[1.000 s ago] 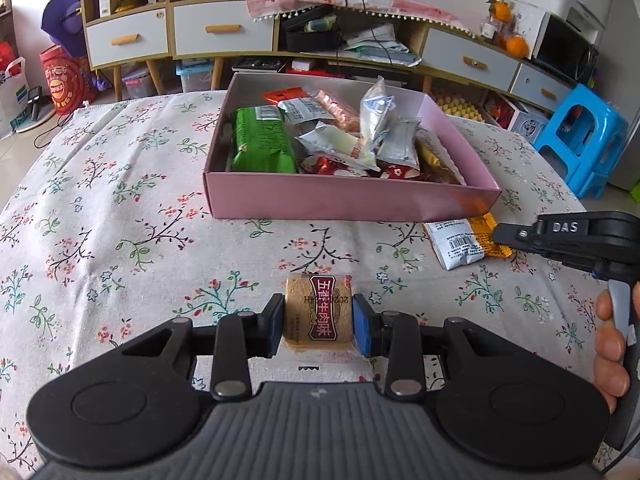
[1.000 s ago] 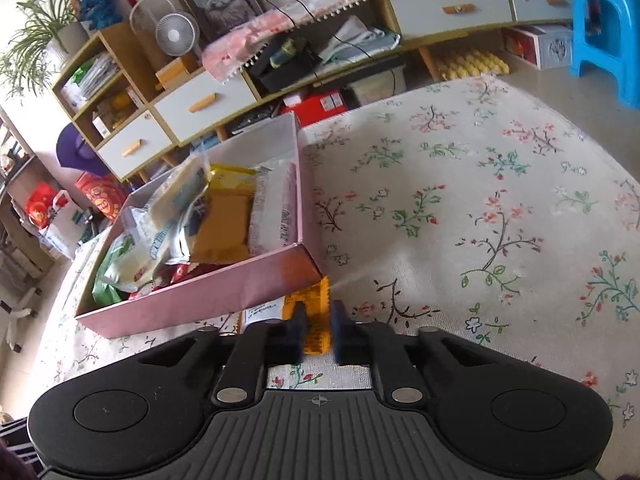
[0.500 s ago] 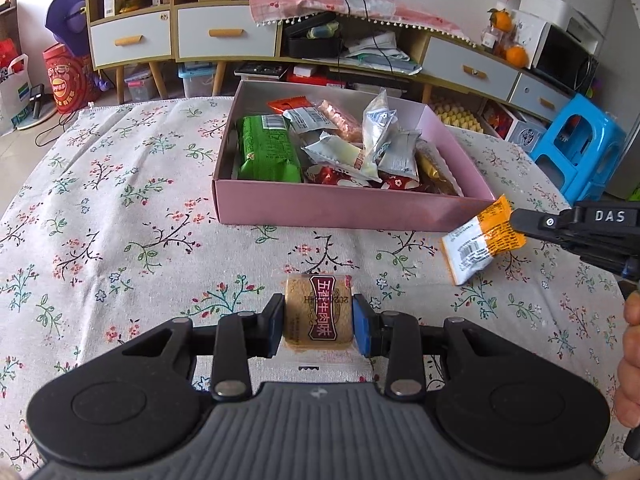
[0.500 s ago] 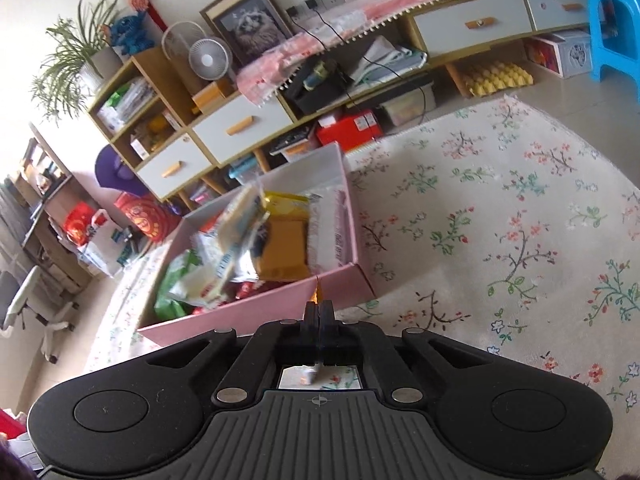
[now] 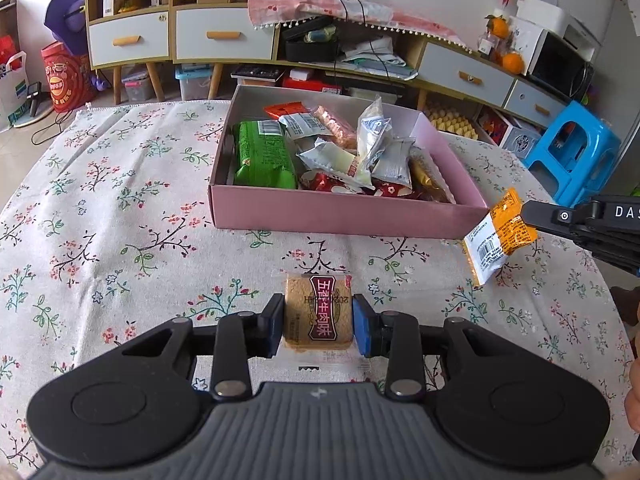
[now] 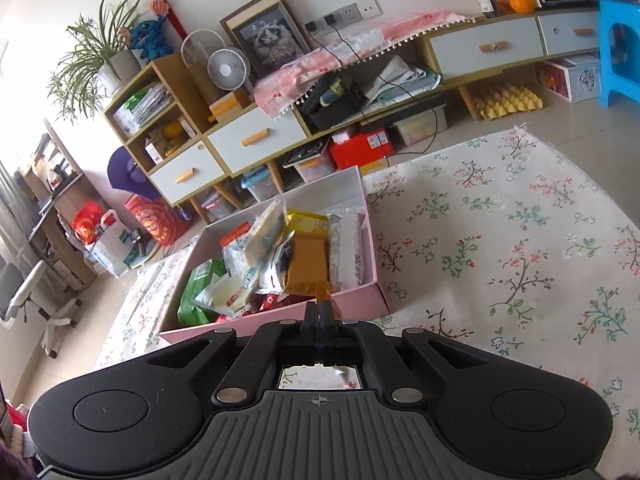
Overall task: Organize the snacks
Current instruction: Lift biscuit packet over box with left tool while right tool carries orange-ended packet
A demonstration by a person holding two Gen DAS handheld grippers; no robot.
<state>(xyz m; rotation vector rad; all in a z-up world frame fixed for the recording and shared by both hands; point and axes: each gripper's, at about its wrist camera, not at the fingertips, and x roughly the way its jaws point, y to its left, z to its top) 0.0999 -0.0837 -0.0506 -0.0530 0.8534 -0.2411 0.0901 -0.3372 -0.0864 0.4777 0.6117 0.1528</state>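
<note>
A pink box [image 5: 344, 214] full of snack packets stands on the flowered tablecloth; it also shows in the right wrist view [image 6: 276, 318]. My left gripper [image 5: 319, 325] is shut on a tan biscuit packet with a red label [image 5: 319, 312], held low over the cloth in front of the box. My right gripper [image 6: 320, 312] is shut on an orange and white snack packet [image 5: 498, 236], held in the air at the box's near right corner. In the right wrist view only the packet's orange edge [image 6: 322, 292] shows between the fingers.
The flowered tablecloth [image 5: 120, 208] covers the table around the box. Behind the table stand a low cabinet with drawers [image 5: 224, 36] and a blue plastic stool [image 5: 572, 156]. The table's far edge [image 6: 460, 152] drops to the floor.
My right gripper has closed on the orange packet, lifted it off the cloth and raised it beside the box's corner. My left gripper, holding the biscuit packet, has risen a little.
</note>
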